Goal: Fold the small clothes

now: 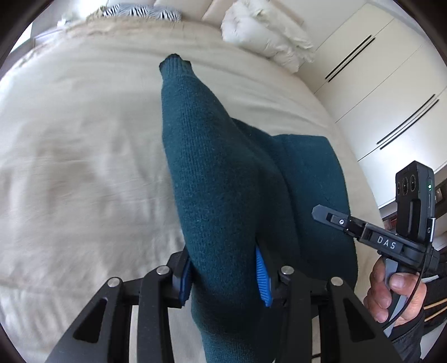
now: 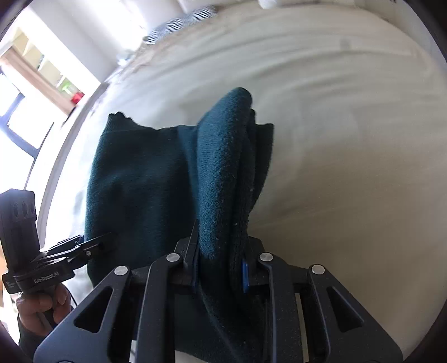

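A dark teal knit sweater (image 1: 223,178) hangs above a cream bed sheet (image 1: 78,156), held by both grippers. My left gripper (image 1: 223,275) is shut on a thick fold of the sweater between its blue pads (image 1: 262,279); a sleeve with a ribbed cuff (image 1: 174,65) runs away from it. My right gripper (image 2: 219,272) is shut on another bunched edge of the same sweater (image 2: 145,178), which drapes to the left toward the other gripper. The right gripper also shows in the left wrist view (image 1: 329,216), and the left gripper shows in the right wrist view (image 2: 95,243).
The bed (image 2: 349,167) fills both views. White pillows (image 1: 265,30) and a zebra-pattern cushion (image 1: 145,11) lie at the head. White wardrobe doors (image 1: 391,92) stand on the right. A window and shelf (image 2: 42,72) lie beyond the bed's left side.
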`<state>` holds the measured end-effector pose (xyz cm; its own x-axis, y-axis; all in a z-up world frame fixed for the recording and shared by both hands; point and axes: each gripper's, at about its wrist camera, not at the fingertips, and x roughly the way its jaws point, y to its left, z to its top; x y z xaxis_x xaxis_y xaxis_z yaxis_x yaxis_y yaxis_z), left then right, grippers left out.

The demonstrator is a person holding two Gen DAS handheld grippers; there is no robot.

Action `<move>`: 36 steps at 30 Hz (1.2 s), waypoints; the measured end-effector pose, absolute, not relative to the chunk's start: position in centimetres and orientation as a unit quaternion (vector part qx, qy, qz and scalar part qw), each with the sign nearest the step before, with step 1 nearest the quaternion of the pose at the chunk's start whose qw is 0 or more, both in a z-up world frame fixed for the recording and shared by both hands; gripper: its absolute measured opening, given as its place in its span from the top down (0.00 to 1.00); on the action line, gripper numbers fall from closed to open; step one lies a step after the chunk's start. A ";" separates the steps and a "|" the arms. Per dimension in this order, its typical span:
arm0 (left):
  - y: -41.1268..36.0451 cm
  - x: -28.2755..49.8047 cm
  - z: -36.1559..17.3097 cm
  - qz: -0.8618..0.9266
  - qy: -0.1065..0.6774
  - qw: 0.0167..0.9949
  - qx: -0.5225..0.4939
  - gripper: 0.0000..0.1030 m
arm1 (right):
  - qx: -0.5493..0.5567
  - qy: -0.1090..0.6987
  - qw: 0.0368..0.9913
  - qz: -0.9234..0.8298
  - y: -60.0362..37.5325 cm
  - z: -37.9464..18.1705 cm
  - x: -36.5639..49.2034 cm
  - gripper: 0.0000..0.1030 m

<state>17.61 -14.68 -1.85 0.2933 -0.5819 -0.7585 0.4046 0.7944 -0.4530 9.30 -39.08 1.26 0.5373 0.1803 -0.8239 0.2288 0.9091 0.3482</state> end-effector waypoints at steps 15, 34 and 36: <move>0.4 6.2 0.9 -0.263 0.490 0.828 -0.073 0.60 | 0.218 0.465 0.849 0.122 -20.8 5.0 1.8 0.81; 7.3 6.3 -7.5 -0.230 0.520 0.808 -0.152 0.42 | 0.387 0.488 0.774 0.116 -23.1 -6.9 0.6 0.62; 8.1 5.4 -5.7 -0.207 0.501 0.829 -0.138 0.43 | 0.386 0.477 0.784 0.097 -24.5 -6.0 0.2 0.60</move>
<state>5.42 8.06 -5.70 0.4120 -0.4810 -0.7739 0.2045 0.8765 -0.4359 0.23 -24.49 -6.04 0.5257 0.5200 -0.6733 0.2164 0.6837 0.6970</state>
